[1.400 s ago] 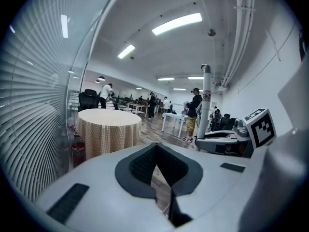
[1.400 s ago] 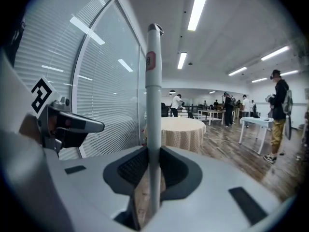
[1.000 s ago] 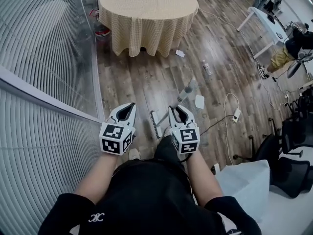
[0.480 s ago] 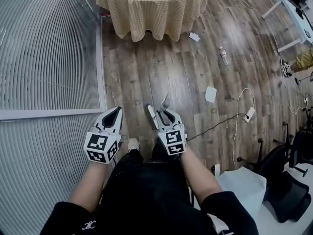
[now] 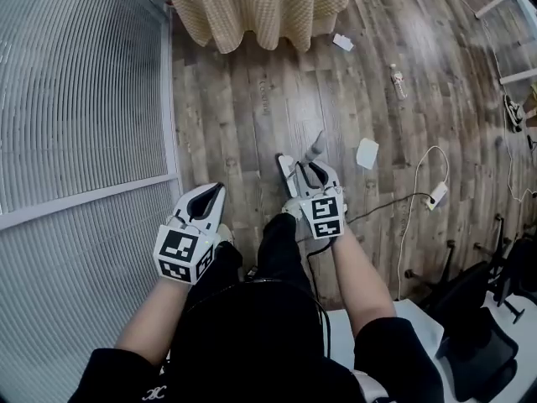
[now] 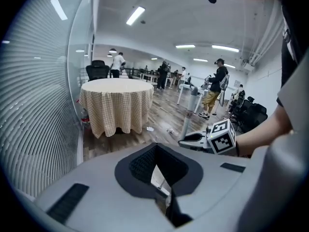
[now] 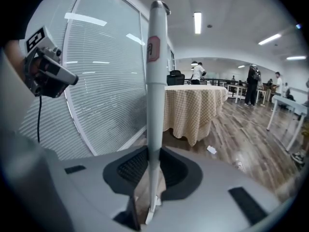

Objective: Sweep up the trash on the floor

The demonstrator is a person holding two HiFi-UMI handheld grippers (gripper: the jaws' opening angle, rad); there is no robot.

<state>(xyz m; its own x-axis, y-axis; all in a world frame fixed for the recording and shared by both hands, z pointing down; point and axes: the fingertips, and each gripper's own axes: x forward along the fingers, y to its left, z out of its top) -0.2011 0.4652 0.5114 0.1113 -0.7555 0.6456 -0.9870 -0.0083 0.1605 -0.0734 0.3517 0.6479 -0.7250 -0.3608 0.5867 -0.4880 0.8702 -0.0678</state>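
Much open wooden floor (image 5: 252,124) ahead, slatted partition (image 5: 84,99) along left edge. Right gripper (image 5: 309,168) pinching broom handle (image 7: 154,81), red label (image 7: 153,48) unreadable. Left gripper (image 5: 216,190) pressed together, empty.

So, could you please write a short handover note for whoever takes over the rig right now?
Left gripper: shut, empty.
Right gripper: shut on the broom handle, held upright.
Trash lies ahead on the wood floor: white paper, bottle, small scrap by the clothed table.
Done: broom in hand.
Left: all three pieces are unswept.
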